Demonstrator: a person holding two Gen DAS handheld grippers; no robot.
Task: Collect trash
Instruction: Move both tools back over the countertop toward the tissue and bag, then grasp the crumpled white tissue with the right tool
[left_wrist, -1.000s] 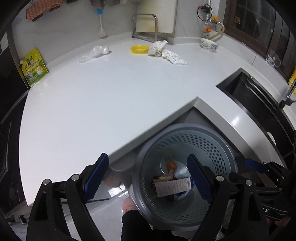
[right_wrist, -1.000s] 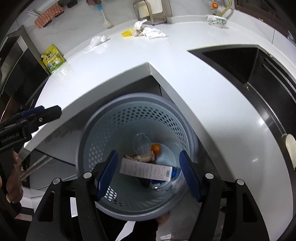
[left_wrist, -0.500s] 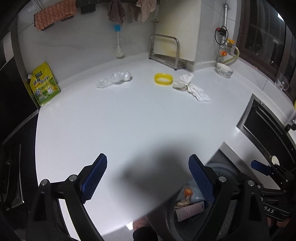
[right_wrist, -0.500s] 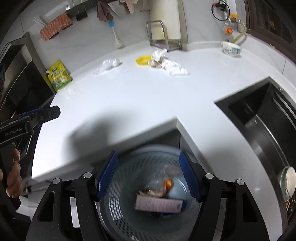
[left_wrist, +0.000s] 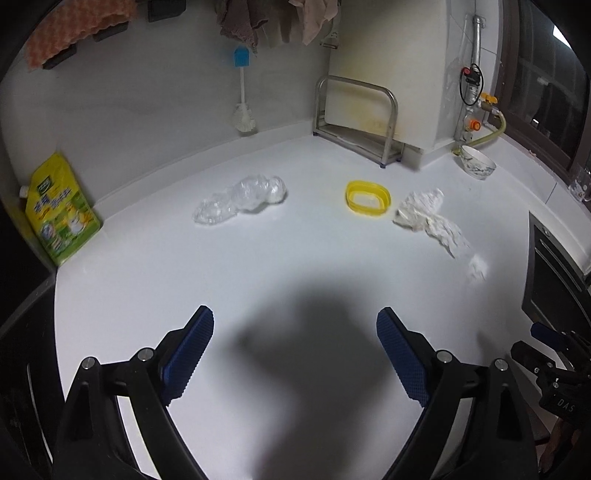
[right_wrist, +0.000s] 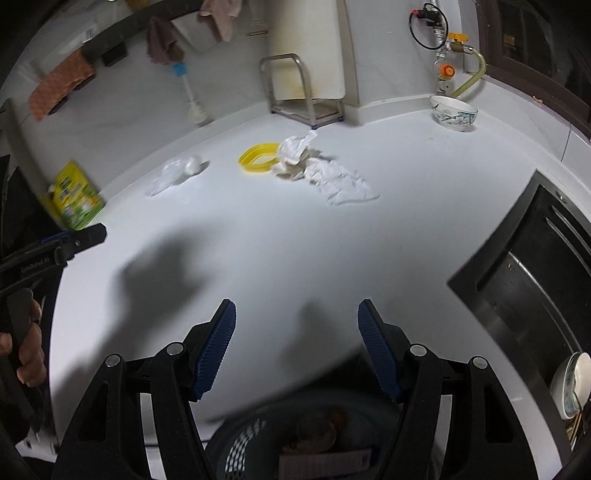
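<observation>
Three pieces of trash lay at the back of the white worktop (left_wrist: 295, 258): a crumpled clear plastic wrap (left_wrist: 242, 199), a yellow plastic ring (left_wrist: 367, 199) and, just right of it, crumpled white paper towels (left_wrist: 430, 219), partly soiled. The left gripper (left_wrist: 295, 350) and right gripper (right_wrist: 297, 349) both had their blue fingers (left_wrist: 188, 356) spread, with nothing between them. A second earlier both hung over the grey perforated bin (right_wrist: 255, 443); now they were over the worktop, the bin only at the bottom edge of the right view.
</observation>
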